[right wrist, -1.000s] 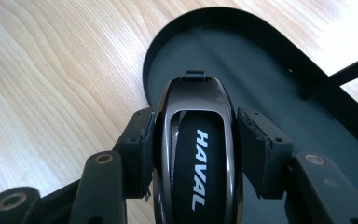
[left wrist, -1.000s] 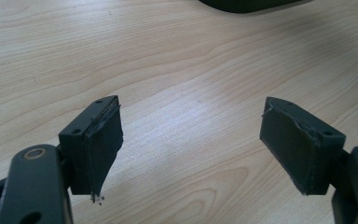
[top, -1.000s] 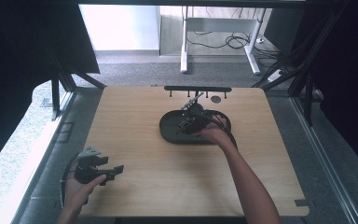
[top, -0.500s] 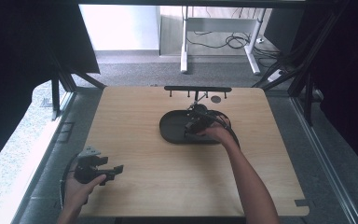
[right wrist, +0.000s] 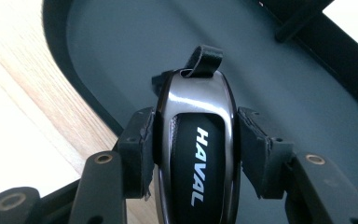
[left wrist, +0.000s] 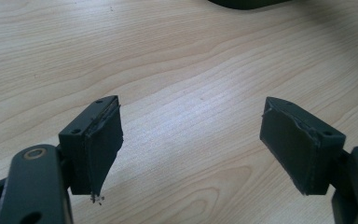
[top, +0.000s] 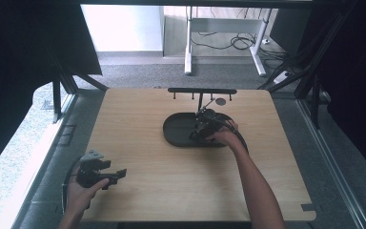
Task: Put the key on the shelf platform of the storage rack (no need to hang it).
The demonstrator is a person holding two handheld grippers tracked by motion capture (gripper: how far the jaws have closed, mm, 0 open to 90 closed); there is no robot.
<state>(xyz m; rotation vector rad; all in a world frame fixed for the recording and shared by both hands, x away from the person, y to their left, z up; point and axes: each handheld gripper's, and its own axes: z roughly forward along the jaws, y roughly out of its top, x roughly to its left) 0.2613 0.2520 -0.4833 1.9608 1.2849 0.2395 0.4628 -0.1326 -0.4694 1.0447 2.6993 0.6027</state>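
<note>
Over dark tray [right wrist: 121, 42], glossy black HAVAL key fob [right wrist: 196, 154], looped strap on top.

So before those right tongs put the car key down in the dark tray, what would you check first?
1. Grip on the car key: ok, the right tongs clamp it from both sides.
2. Key over the tray: ok, the tray floor lies behind it.
3. Landing spot free: ok, the tray floor near the key looks bare.
4. Clear of the hook rack: cannot tell, its post stands close by.
5. Left tongs out of the way: ok, open over bare table, holding nothing.
</note>
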